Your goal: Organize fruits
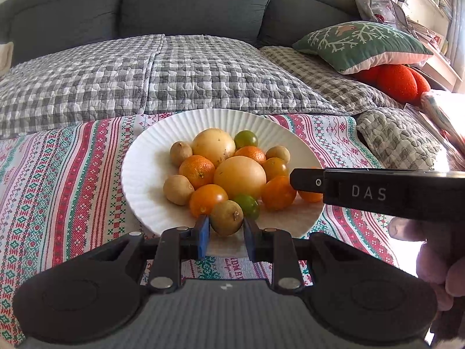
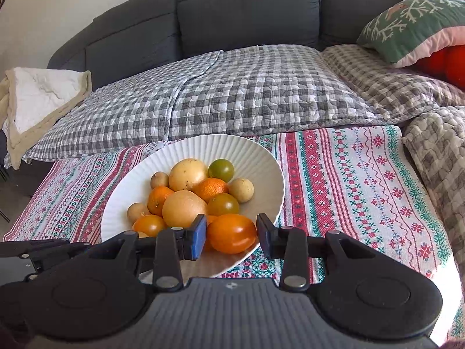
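Observation:
A white ribbed plate point(image 1: 151, 157) point(image 2: 261, 163) on a patterned cloth holds several fruits: two big yellow ones, oranges, orange and green tomatoes, small brown fruits. My left gripper point(image 1: 225, 234) is at the plate's near rim, its blue pads on either side of a small brown fruit point(image 1: 226, 216); I cannot tell if they touch it. My right gripper point(image 2: 231, 238) is open around an orange tomato point(image 2: 231, 233), with gaps on both sides. The right gripper's body point(image 1: 377, 193) also shows in the left wrist view, reaching in from the right.
The patterned cloth point(image 2: 363, 180) covers the surface and runs wide to the right of the plate. Behind it lies a grey checked quilt point(image 1: 145, 78) on a dark sofa point(image 1: 189, 3). A green cushion point(image 1: 360, 43) and a folded beige blanket point(image 2: 40, 101) sit at the sides.

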Demonstrator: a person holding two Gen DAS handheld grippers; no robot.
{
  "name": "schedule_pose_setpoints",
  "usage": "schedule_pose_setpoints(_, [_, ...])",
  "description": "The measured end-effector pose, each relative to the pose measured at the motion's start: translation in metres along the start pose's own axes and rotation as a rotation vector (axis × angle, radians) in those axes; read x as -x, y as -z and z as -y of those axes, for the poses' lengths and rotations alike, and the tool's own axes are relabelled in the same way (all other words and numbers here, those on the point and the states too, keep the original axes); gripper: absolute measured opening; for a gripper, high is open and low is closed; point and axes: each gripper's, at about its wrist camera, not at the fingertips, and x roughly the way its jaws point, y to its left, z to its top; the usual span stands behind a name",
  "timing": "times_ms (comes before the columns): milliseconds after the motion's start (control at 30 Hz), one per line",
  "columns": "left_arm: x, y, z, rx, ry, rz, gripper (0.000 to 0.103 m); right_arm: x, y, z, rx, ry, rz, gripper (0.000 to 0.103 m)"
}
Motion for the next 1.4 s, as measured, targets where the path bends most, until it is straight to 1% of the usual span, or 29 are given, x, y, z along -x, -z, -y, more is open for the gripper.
schedule_pose_setpoints(100, [0.001, -0.001, 0.0, -0.009, -0.004, 0.01, 0.003, -0.001, 0.0, 0.001, -0.003, -0.002, 0.002, 0.037])
schedule_pose_setpoints(133, [0.002, -0.001, 0.0, -0.009, -0.004, 0.011, 0.005, 0.0, 0.0, 0.0, -0.002, -0.003, 0.004, 0.038])
schedule_pose_setpoints(200, [0.003, -0.002, -0.002, -0.005, -0.007, 0.011, 0.011, 0.002, -0.001, 0.0, -0.003, -0.006, 0.011, 0.045])
schedule_pose_setpoints(233, [0.004, -0.002, -0.003, -0.004, -0.008, 0.012, 0.015, 0.003, -0.001, 0.0, -0.004, -0.008, 0.016, 0.048])
schedule_pose_setpoints(267, [0.004, -0.002, -0.003, -0.004, -0.009, 0.012, 0.019, 0.005, -0.002, -0.001, -0.005, -0.008, 0.021, 0.052])
schedule_pose_setpoints(300, [0.005, -0.002, -0.004, -0.005, -0.009, 0.012, 0.021, 0.007, -0.002, -0.001, -0.006, -0.01, 0.026, 0.056])
schedule_pose_setpoints(367, [0.008, -0.002, -0.003, -0.012, -0.006, 0.013, 0.03, 0.01, -0.003, -0.002, -0.003, -0.015, 0.032, 0.06])
schedule_pose_setpoints(467, [0.014, -0.001, -0.001, -0.025, -0.015, 0.015, 0.041, 0.016, -0.004, -0.003, 0.002, -0.013, 0.037, 0.067])
schedule_pose_setpoints(500, [0.017, -0.001, 0.0, -0.026, -0.019, 0.014, 0.043, 0.018, -0.004, -0.003, 0.001, -0.011, 0.037, 0.069])
schedule_pose_setpoints(567, [0.022, -0.001, 0.0, -0.021, -0.017, 0.015, 0.052, 0.023, -0.003, -0.004, 0.001, -0.009, 0.038, 0.073])
schedule_pose_setpoints(600, [0.025, 0.0, 0.0, -0.017, -0.018, 0.017, 0.055, 0.025, -0.003, -0.004, 0.001, -0.009, 0.038, 0.075])
schedule_pose_setpoints(667, [0.031, 0.001, 0.001, -0.013, -0.025, 0.017, 0.066, 0.029, -0.002, -0.003, 0.004, -0.006, 0.035, 0.078])
schedule_pose_setpoints(700, [0.033, 0.002, 0.001, -0.011, -0.029, 0.016, 0.067, 0.031, -0.002, -0.003, 0.007, -0.003, 0.033, 0.08])
schedule_pose_setpoints(933, [0.043, 0.012, 0.002, -0.008, -0.053, -0.038, 0.073, 0.052, 0.009, 0.003, 0.013, 0.047, 0.0, 0.085])
schedule_pose_setpoints(1033, [0.048, 0.018, 0.003, -0.005, -0.081, -0.056, 0.082, 0.059, 0.014, 0.006, -0.001, 0.063, -0.016, 0.086])
schedule_pose_setpoints(1133, [0.053, 0.023, 0.003, -0.007, -0.111, -0.068, 0.084, 0.065, 0.019, 0.007, -0.014, 0.091, -0.04, 0.088])
schedule_pose_setpoints(1167, [0.055, 0.025, 0.003, -0.006, -0.119, -0.074, 0.087, 0.068, 0.02, 0.007, -0.018, 0.101, -0.05, 0.088])
schedule_pose_setpoints(1300, [0.063, 0.028, 0.003, 0.001, -0.137, -0.079, 0.087, 0.075, 0.026, 0.008, -0.044, 0.125, -0.092, 0.09])
schedule_pose_setpoints(1400, [0.07, 0.029, 0.006, 0.007, -0.146, -0.083, 0.087, 0.081, 0.03, 0.006, -0.045, 0.136, -0.102, 0.092])
